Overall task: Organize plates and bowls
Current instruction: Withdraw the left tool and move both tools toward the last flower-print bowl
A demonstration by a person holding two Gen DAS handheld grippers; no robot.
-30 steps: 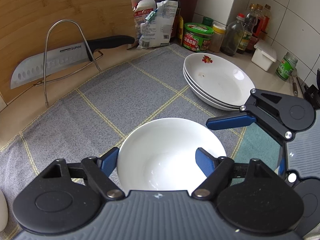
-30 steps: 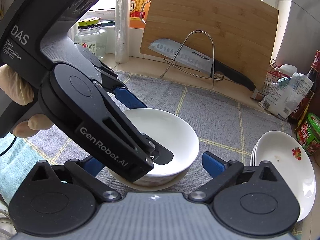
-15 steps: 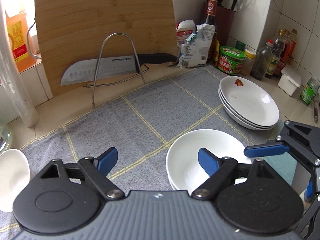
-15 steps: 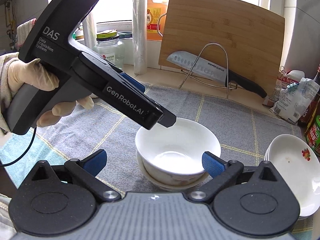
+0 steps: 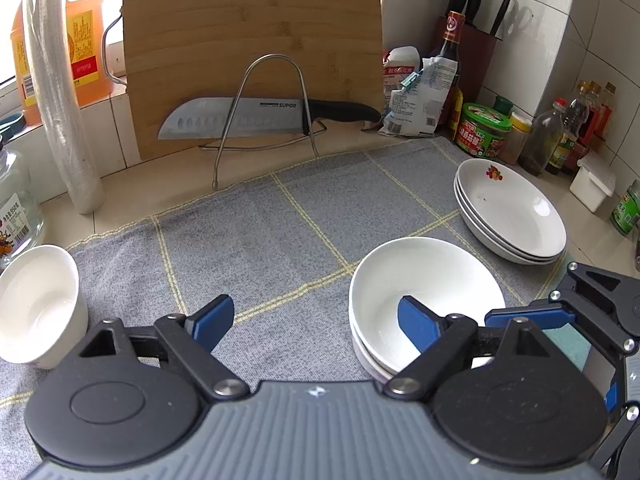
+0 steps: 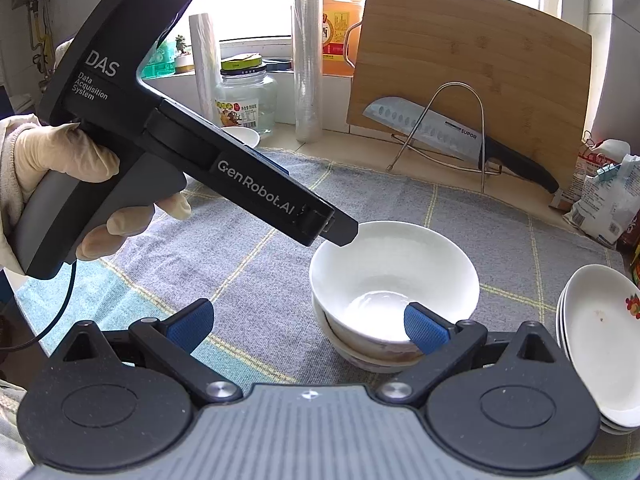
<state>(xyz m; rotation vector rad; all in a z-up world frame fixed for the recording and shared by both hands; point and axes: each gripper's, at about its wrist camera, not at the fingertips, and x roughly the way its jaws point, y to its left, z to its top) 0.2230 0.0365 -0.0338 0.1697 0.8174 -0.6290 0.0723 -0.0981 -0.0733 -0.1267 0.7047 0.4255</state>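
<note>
Two white bowls (image 5: pixel 424 292) sit stacked on the grey checked cloth (image 5: pixel 260 240); the right wrist view shows the same stack (image 6: pixel 392 276). My left gripper (image 5: pixel 314 322) hovers just left of the stack, jaws opening, nothing held between them. Its tip (image 6: pixel 344 236) hangs over the top bowl's left rim. A gloved hand (image 6: pixel 60 160) holds it. My right gripper (image 6: pixel 308 326) stands open in front of the stack, gripping nothing. A stack of white plates (image 5: pixel 512 216) lies to the right. A small white bowl (image 5: pixel 36 304) stands at the far left.
A knife on a wire rack (image 5: pixel 260 120) leans against a bamboo board (image 5: pixel 252 40) at the back. Bottles, jars and bags (image 5: pixel 484 128) crowd the back right corner. A glass jar (image 6: pixel 246 100) and film rolls (image 6: pixel 308 56) stand by the window.
The left gripper has let go of the bowl, widened its jaws and drawn back up and to the left. The small bowl at the far left has come into its view.
</note>
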